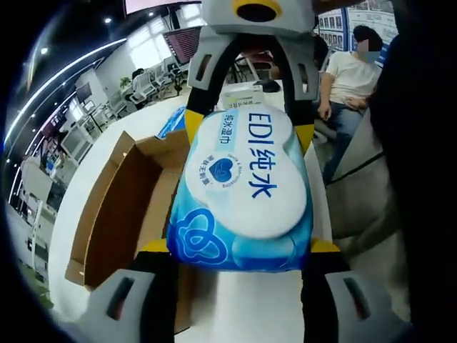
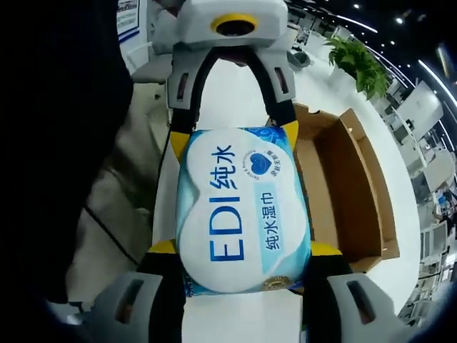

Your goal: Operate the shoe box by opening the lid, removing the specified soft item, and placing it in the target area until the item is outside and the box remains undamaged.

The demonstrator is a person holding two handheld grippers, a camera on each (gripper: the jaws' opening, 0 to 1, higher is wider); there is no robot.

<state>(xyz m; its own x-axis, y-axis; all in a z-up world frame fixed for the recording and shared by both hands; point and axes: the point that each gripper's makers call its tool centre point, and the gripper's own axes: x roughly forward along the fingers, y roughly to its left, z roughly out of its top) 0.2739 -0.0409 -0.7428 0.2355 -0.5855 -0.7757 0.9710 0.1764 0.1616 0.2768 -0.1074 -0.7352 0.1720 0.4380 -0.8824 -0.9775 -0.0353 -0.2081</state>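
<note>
Glossy plastic wipes pack [image 1: 243, 193], seemingly matt cardboard box [image 1: 114, 214]

Soft blue-and-white plastic pack of wet wipes [image 1: 243, 193]: white oval lid patch reads "EDI纯水" in large blue letters, running toward 12 o'clock in the left gripper view. Smaller blue "纯水湿巾" beside it, at 11 o'clock on the patch. Blue heart logo mid-patch with tiny curved text, too small to read. Right gripper view, same pack [image 2: 243, 214]: "EDI纯水" and "纯水湿巾" again, heart logo at 1 o'clock.
</note>
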